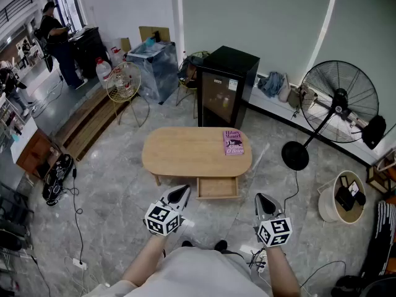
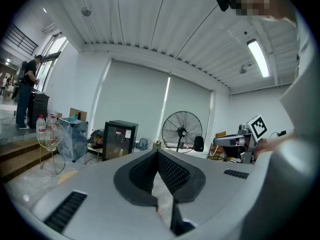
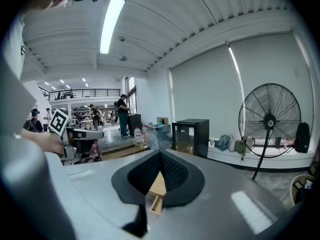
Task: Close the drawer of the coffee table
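Note:
A light wooden oval coffee table [image 1: 185, 152] stands on the grey floor ahead of me. Its drawer [image 1: 217, 187] is pulled out on the near side and looks empty. A pink book [image 1: 233, 142] lies on the tabletop at the right. My left gripper [image 1: 182, 192] hangs shut and empty just left of the drawer front, apart from it. My right gripper [image 1: 263, 198] hovers shut and empty a little right of the drawer. In the right gripper view the gripper [image 3: 160, 152] has its jaws closed tip to tip, with the drawer's corner [image 3: 155, 200] below them. The left gripper [image 2: 157, 152] is likewise closed.
A black mini fridge [image 1: 226, 91] stands behind the table, a large standing fan [image 1: 337, 104] at the right with its round base [image 1: 295, 155] on the floor. Cables and a power strip [image 1: 79, 263] lie at the left, a white basket [image 1: 343, 197] at the right.

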`<action>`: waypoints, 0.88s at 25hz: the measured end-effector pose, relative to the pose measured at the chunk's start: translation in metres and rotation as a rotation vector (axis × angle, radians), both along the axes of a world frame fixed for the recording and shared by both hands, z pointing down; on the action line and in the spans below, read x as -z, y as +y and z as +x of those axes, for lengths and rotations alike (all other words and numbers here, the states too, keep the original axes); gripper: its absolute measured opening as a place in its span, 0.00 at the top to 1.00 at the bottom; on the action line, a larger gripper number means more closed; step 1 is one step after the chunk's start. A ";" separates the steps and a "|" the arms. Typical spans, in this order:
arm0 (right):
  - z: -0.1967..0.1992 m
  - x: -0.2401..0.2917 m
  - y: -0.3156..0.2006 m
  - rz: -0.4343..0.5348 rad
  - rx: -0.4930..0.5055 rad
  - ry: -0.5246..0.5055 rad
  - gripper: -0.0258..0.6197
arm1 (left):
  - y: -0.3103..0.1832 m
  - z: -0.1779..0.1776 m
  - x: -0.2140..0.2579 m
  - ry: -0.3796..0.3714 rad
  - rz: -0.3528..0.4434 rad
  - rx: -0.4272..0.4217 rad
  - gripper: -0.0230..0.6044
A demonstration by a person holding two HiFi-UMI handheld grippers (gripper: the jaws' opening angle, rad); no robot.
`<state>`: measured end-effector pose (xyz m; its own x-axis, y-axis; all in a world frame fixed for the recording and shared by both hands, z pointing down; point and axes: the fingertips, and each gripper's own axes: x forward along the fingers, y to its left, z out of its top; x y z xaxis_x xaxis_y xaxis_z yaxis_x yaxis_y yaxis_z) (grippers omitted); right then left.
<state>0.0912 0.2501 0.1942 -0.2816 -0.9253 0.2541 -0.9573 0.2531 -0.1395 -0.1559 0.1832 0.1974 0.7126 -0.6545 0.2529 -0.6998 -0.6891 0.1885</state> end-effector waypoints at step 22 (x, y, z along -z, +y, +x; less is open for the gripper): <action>0.031 -0.006 0.011 -0.007 0.035 -0.007 0.94 | 0.021 0.035 -0.009 -0.022 -0.017 0.030 0.95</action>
